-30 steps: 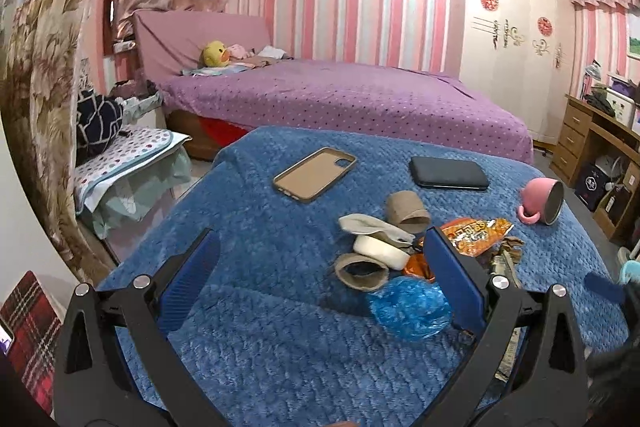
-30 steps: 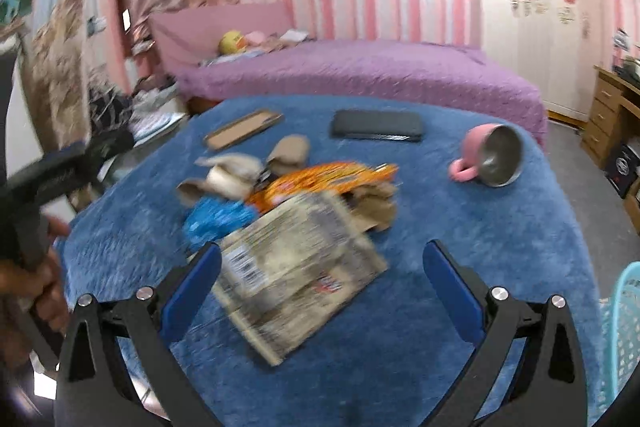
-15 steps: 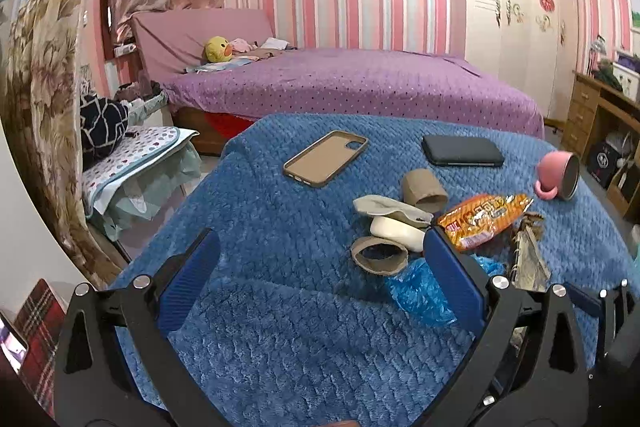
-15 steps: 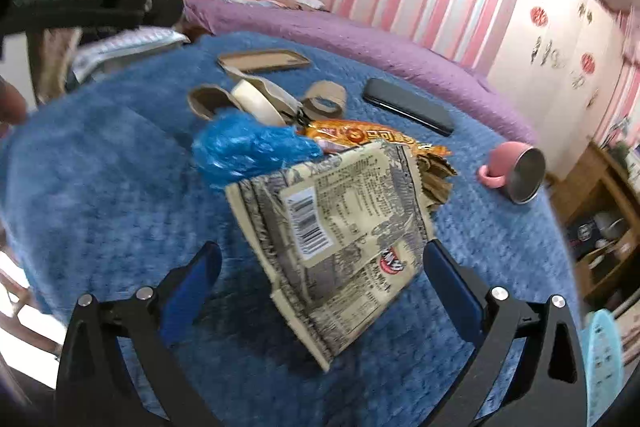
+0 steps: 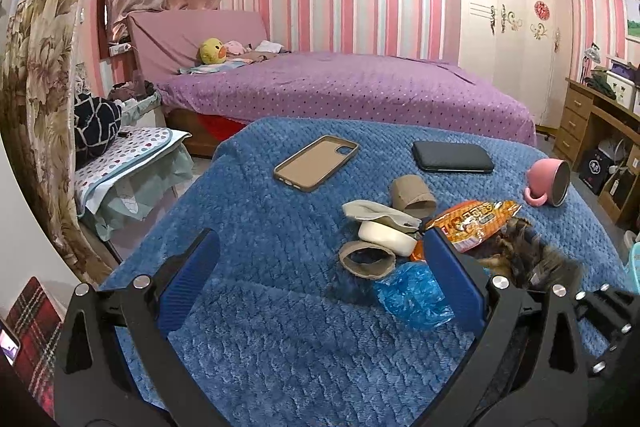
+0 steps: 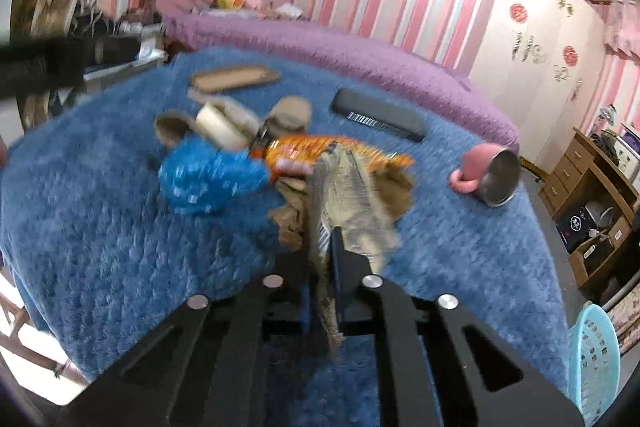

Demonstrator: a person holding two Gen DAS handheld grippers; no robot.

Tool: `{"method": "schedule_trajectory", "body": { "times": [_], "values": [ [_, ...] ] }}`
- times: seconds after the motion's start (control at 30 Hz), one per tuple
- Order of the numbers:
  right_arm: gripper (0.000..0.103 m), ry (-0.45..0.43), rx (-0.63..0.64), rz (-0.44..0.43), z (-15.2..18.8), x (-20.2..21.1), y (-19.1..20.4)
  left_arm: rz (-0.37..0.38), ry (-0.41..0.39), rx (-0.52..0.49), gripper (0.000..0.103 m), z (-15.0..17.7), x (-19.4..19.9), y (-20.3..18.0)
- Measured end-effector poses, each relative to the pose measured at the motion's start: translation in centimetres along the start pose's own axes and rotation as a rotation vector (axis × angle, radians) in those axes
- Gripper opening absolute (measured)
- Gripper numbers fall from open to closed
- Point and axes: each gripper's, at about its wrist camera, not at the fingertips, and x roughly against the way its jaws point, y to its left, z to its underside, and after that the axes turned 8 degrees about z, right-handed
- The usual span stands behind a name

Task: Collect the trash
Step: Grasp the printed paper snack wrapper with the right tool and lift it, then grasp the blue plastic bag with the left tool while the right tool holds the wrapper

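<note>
While the left gripper point(image 5: 320, 279) hangs wide open above the blue blanket point(image 5: 248, 307) with nothing between its jaws, the trash pile lies just ahead and to its right: cardboard tubes point(image 5: 412, 191), a blue plastic bag point(image 5: 412, 295) and an orange snack bag point(image 5: 472, 223). Its right finger covers part of that pile, and a grey wrapper point(image 5: 524, 259) beyond it is a blur.

From the right wrist, the right gripper point(image 6: 322, 291) has just snapped closed and pinches the grey wrapper point(image 6: 344, 195), which stands up crumpled from its jaws over the pile. Motion smears the picture, so the print is unreadable. A turquoise basket point(image 6: 596, 359) is cut off at the lower right edge.
</note>
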Motion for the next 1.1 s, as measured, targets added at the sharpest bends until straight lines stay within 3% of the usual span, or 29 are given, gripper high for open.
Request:
{"method": "schedule_trajectory", "body": {
  "times": [0.47, 0.9, 1.1],
  "values": [
    [0.004, -0.302, -0.151, 0.027, -2.4, 7.2, -5.8, 0.057, -0.006, -0.019, 0.098, 0.1, 0.2, -1.5],
    [0.005, -0.238, -0.297, 0.034, -2.4, 4.9, -10.9, 0.15, 0.06, -0.05, 0.098, 1.2, -1.4, -3.8],
    [0.005, -0.222, -0.309, 0.023, -2.3, 4.3, -11.6, 0.155, 0.148, -0.104, 0.082, 2.8, -4.3, -5.7]
  ]
}}
